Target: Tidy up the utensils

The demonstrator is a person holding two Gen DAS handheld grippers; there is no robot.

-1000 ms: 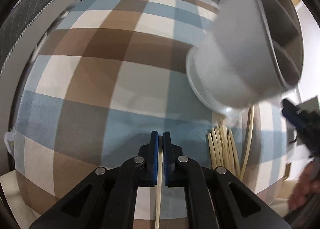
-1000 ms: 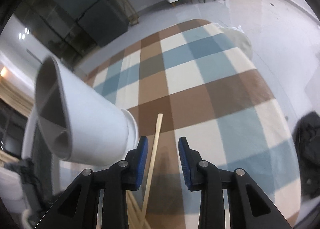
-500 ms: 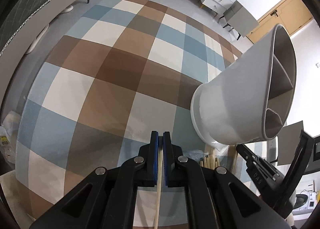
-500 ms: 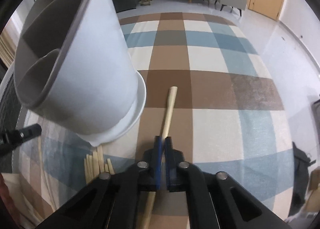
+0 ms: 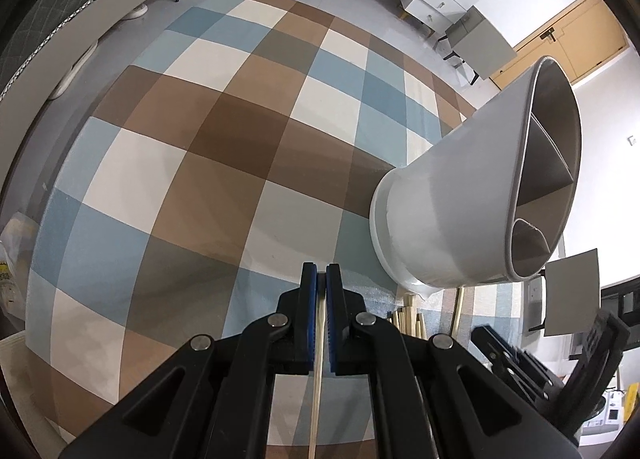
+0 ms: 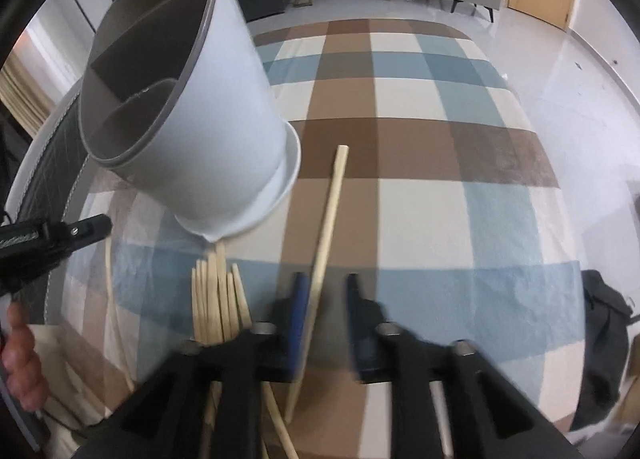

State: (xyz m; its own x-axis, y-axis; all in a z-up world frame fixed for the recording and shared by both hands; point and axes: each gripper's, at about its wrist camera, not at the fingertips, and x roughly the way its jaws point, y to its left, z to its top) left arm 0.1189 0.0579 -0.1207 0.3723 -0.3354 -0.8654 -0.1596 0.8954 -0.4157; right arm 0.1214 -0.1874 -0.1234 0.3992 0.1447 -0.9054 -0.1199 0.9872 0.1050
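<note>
No writing is readable. The left gripper [image 5: 321,279] pinches a chopstick [image 5: 318,343]; the right gripper [image 6: 323,291] is spread around another chopstick [image 6: 326,227]. Open checked cloth [image 6: 460,199] lies right of the white divided holder [image 6: 208,127].

1. Even, bright indoor light in both views; soft shadows
2. Glare on the glossy floor [image 6: 568,71], upper right of the right wrist view
3. Motion blur smears the right gripper [image 6: 323,299]
4. Fisheye bending, black vignette at the edges

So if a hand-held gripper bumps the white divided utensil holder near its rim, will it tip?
Possibly. The white divided utensil holder looks tall over a narrower base and its visible compartments seem empty, so probably light. It stands on soft checked cloth.
</note>
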